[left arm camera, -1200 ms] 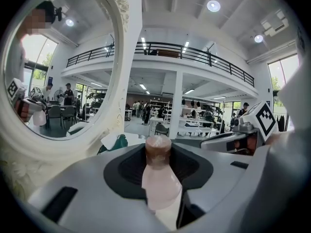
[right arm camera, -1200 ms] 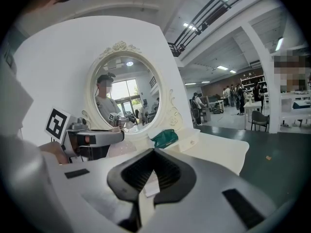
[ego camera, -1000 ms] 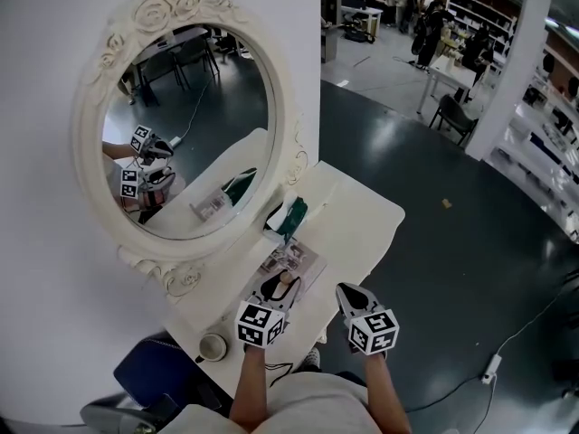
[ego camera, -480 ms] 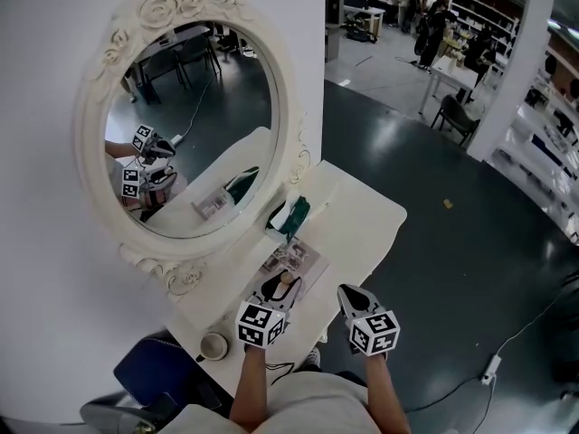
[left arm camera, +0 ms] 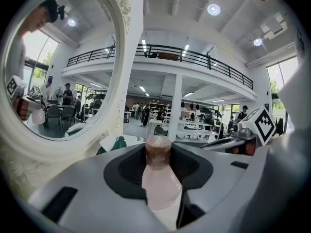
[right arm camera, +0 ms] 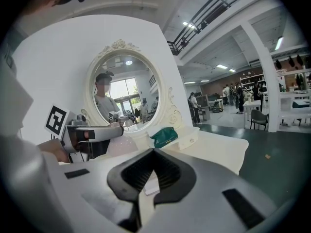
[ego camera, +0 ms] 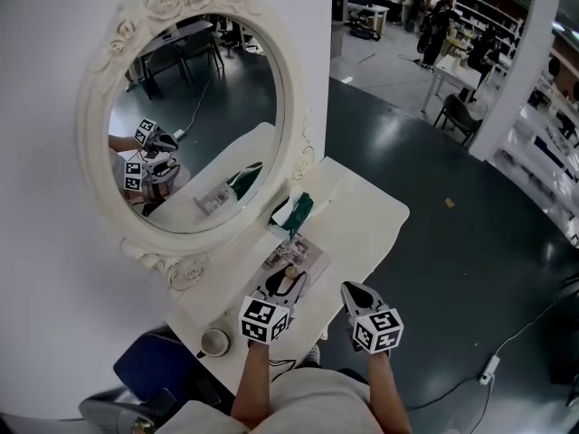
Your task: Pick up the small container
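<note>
Barely anything moved since the earlier frame: my head tipped a little, so the mirror (ego camera: 194, 120) sits slightly higher in view. Both grippers stay low in front of it, and my left grip is unchanged.

My left gripper (ego camera: 286, 283) is in front of the mirror's lower rim, jaws clamped on the small container (left arm camera: 160, 178). It is a pale pink, smooth plastic bottle with sloping shoulders and a round brown cap. It lies along the jaws between the black ribbed pads, cap toward the tips. I can read no label on it.

My right gripper (ego camera: 355, 292) is beside it, farther from the mirror. Its jaws are together with nothing between them.

Each gripper carries a cube with black-and-white square markers, which are patterns rather than words.

The mirror is oval, with a cream frame carved in roses and scrolls, and it stands against a white wall panel. The counter (ego camera: 362, 224) at its foot is white, flat and matte.

A glossy printed sheet (ego camera: 303, 256) lies flat on the counter just below the mirror's base, under my left jaws. Its print is too small to read.

A dark green soft pouch (ego camera: 297, 211) sits past the sheet, near the mirror's lower right edge. A small round ring-shaped thing (ego camera: 214, 342) is at the counter's near corner, below the mirror.

The glass reflects both marker cubes and the pouch.
</note>
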